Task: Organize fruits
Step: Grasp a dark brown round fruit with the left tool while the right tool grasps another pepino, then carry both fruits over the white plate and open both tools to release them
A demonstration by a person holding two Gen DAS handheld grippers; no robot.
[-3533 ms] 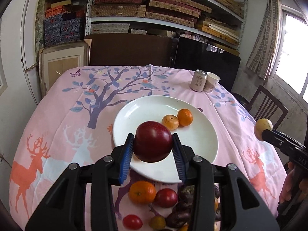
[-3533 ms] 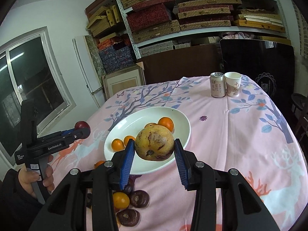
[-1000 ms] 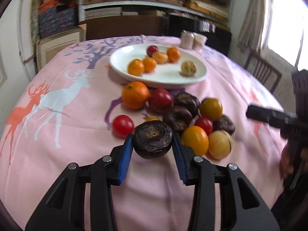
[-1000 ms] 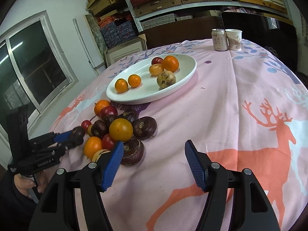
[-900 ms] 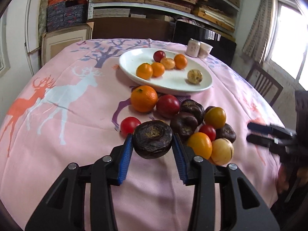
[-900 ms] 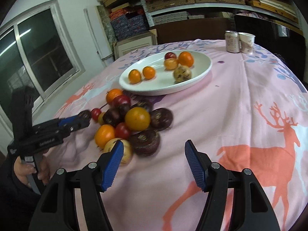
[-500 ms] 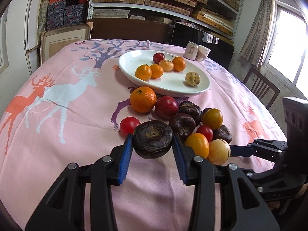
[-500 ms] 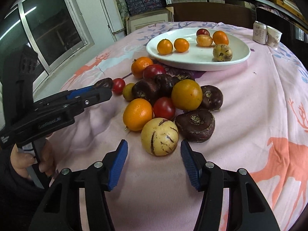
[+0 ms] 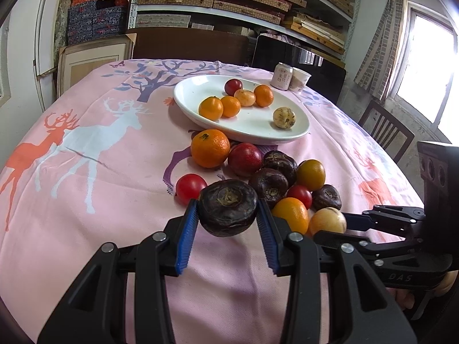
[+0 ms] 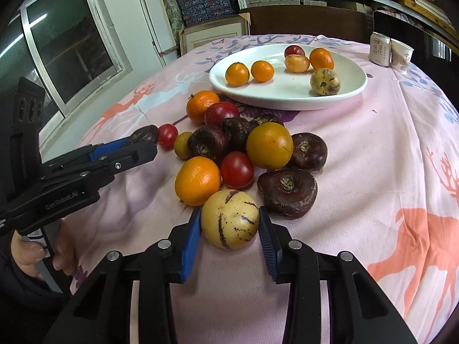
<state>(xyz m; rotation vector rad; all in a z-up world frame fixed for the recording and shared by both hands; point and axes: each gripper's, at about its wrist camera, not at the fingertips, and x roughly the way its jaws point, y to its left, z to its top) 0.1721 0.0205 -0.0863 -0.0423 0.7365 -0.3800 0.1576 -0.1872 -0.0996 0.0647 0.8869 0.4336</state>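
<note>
My left gripper [image 9: 228, 223] is shut on a dark brown water chestnut [image 9: 228, 207] and holds it just above the cloth, left of the fruit pile. My right gripper [image 10: 229, 230] has closed on a yellow striped pepino melon [image 10: 230, 222] at the pile's near edge; it also shows in the left wrist view [image 9: 327, 221]. A white plate [image 10: 287, 97] farther back holds several small oranges, a red fruit and another pepino [image 10: 324, 82]. The loose pile [image 10: 243, 149] has oranges, red tomatoes and dark chestnuts.
A pink deer-print cloth [image 9: 86, 149] covers the round table. A drink can [image 9: 282, 76] and a paper cup [image 9: 299, 80] stand beyond the plate. Shelves, boxes and a chair [image 9: 384, 134] surround the table. A window is on the left in the right wrist view.
My right gripper moved in to the pile and its jaws closed on the yellow pepino. My left gripper keeps the chestnut and has barely moved.
</note>
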